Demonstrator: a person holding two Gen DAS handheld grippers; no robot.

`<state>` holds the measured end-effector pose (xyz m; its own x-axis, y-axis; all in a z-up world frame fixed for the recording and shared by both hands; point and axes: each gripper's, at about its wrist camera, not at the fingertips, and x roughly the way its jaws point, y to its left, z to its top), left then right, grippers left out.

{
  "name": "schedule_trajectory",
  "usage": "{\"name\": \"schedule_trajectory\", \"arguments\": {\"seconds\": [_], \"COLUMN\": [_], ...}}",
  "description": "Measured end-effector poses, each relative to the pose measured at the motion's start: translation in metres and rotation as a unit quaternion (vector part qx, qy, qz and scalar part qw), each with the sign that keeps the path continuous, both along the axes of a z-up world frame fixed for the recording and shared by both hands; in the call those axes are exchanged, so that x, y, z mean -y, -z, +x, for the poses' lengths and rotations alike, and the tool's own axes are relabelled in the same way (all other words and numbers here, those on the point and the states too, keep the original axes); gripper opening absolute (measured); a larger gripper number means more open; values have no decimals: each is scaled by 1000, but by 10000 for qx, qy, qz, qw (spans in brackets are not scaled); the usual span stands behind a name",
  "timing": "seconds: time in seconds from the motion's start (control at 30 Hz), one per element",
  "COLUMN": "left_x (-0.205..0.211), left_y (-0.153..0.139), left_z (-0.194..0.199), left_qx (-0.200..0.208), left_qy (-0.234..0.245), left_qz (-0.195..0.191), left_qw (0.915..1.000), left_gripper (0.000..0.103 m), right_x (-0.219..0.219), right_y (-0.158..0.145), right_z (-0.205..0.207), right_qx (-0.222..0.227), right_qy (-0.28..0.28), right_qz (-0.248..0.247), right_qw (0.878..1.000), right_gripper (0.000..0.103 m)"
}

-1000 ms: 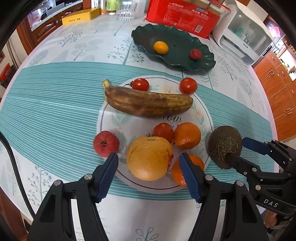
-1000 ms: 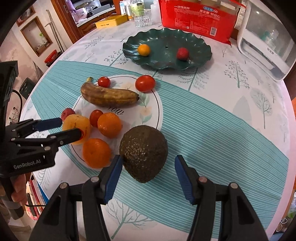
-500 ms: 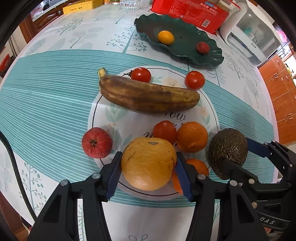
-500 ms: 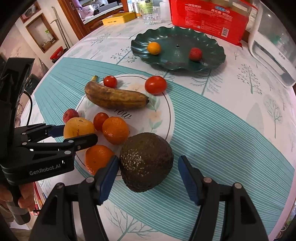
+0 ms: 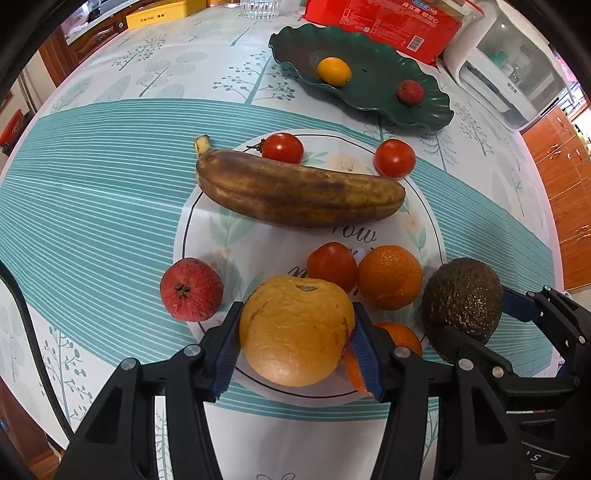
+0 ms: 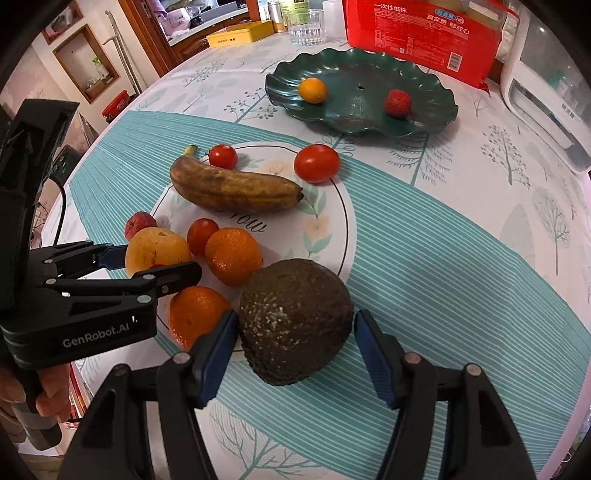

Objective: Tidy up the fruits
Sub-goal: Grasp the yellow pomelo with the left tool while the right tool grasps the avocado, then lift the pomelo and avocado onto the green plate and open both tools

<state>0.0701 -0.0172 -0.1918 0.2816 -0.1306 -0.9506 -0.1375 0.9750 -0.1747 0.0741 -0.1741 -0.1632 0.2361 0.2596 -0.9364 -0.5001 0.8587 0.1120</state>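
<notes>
My left gripper (image 5: 295,314) is shut on a large yellow-orange citrus (image 5: 295,350), both blue pads pressed to its sides, at the near rim of the printed white circle (image 5: 207,229). My right gripper (image 6: 295,321) straddles a dark avocado (image 6: 295,317) and its jaws are closing; the left pad touches the skin and the right pad stands a sliver off. A brown banana (image 5: 295,192), three tomatoes, two mandarins (image 5: 389,277) and a red lychee (image 5: 191,290) lie around. The green wavy plate (image 5: 369,44) at the back holds a kumquat (image 5: 334,71) and a lychee (image 5: 409,92).
A red carton (image 6: 417,33), a white appliance (image 6: 546,92), a glass (image 6: 306,26) and a yellow tin (image 6: 240,33) line the table's far side. A hand (image 6: 48,402) holds the left gripper's handle. The right half of the teal cloth is bare.
The left jaws came down and closed onto the large citrus. The right jaws stayed around the avocado, their gap shifting only slightly.
</notes>
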Motion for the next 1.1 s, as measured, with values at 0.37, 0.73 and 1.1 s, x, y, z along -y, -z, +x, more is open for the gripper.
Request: {"name": "schedule_trajectory", "arguments": {"seconds": [0.37, 0.73, 1.1], "left_x": [3, 0, -5], "left_y": [1, -7, -80], "left_z": [4, -14, -12], "left_qx": [11, 102, 743], "left_qy": [7, 185, 336], "left_qz": [23, -41, 37], "left_qw": [10000, 9998, 9967], "left_gripper": [53, 52, 52], "right_x": [1, 16, 17], "right_y": [-1, -7, -72], "right_z": [-8, -16, -2], "right_qx": [90, 79, 433], "right_qy": [20, 252, 548], "right_qz": [-64, -60, 478], "right_qw": [9999, 9996, 9964], "right_gripper": [62, 62, 62]}}
